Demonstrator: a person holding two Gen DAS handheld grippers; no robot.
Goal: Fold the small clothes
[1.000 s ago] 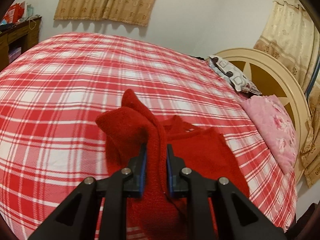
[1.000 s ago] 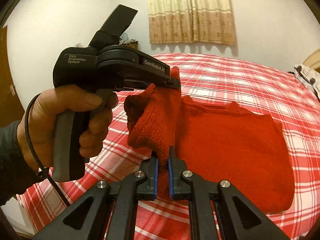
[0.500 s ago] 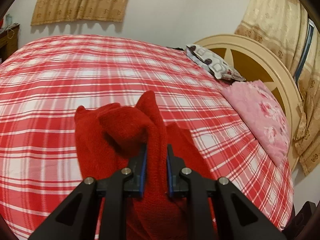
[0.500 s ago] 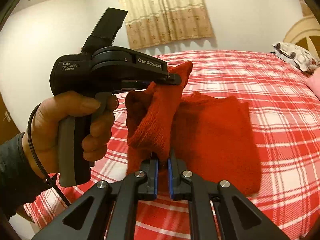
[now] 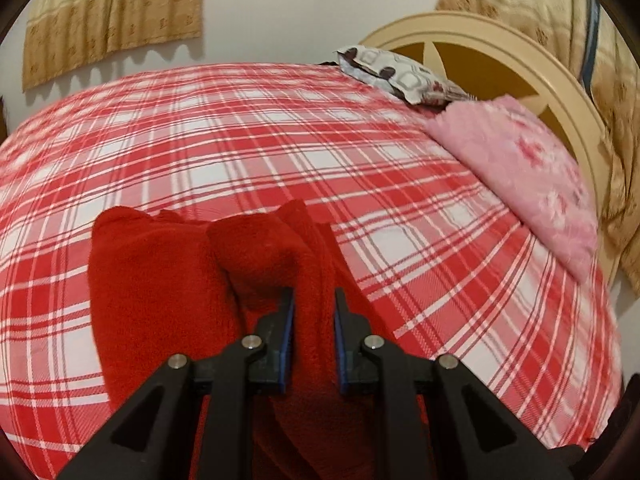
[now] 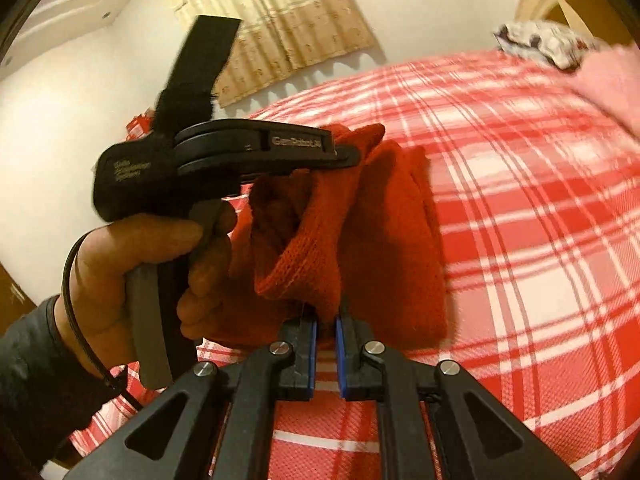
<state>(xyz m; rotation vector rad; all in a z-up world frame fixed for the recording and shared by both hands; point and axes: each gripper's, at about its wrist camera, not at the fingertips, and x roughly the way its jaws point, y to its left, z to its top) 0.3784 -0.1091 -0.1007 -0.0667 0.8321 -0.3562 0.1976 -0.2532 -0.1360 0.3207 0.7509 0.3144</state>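
Left gripper (image 5: 314, 312): pads clamped on bunched fold of red knit garment (image 5: 160, 280), at 6 o'clock in its view. Right gripper (image 6: 326, 328): jaws pinched on garment's edge, 6 o'clock. Garment part lifted between both, rest on plaid bedspread (image 5: 280, 140). Hand (image 6: 132, 268) grips left handle, 9 o'clock. Pink pillow (image 5: 528, 184) at 2 o'clock.

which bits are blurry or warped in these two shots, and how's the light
Left wrist view: fisheye bulges the plaid bedspread into a dome; the pink pillow is smeared, the red sweater soft. Right wrist view: heavier blur on the left gripper and its lettering; the right gripper stays sharp. Warm, dim indoor light in both.
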